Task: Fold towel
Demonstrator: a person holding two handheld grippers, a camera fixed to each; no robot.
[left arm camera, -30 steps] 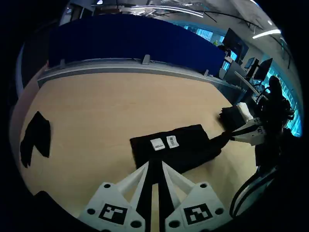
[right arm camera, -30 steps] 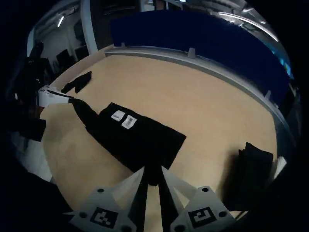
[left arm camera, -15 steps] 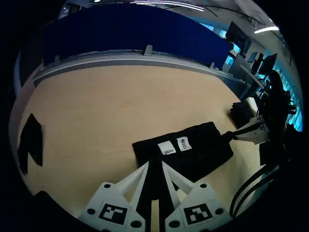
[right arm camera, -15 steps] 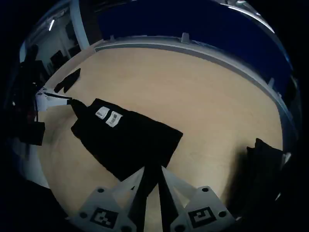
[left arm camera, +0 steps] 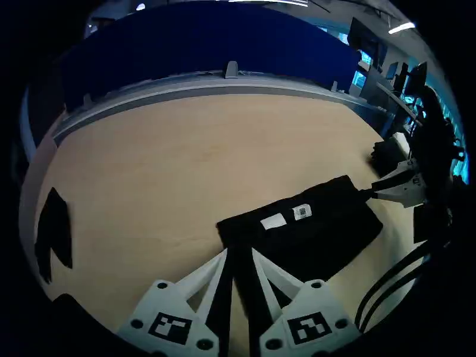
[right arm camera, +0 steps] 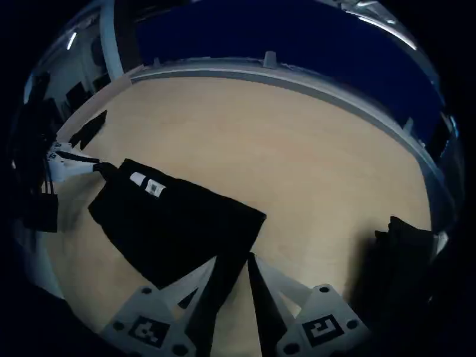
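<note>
Far left of the towel (left arm camera: 309,229), entry one: a small dark cloth (left arm camera: 53,235), lying flat on the pale wooden bench (left arm camera: 178,154), well apart from the towel.

Entry two: my left hand-held gripper (left arm camera: 241,256), at the towel's left end. I read its fingers as pressed together, with black fabric pinched between them. The right gripper view shows the same tool gripping that corner from the towel's left side.

Entry three: the towel itself, a black oblong lying on the bench, stretched between the two tools. Two white labels (left arm camera: 273,222) sit side by side on its upper face, nearer the left end than the right.

Entry four: my right hand-held gripper (right arm camera: 233,259), at the towel's right end, its fingers closed on the fabric. In its own view a fold of the cloth drapes down along one finger. From the left gripper view I see its two fingers meeting at the towel's corner.

Entry five, right of the towel: a heap of black cloth (right arm camera: 404,262) on the bench, apart from the towel.

Entry six, beyond the towel: a blue partition (left arm camera: 208,47) running along the bench's far edge, with dark monitors (left arm camera: 363,38) beyond the towel's right end.
</note>
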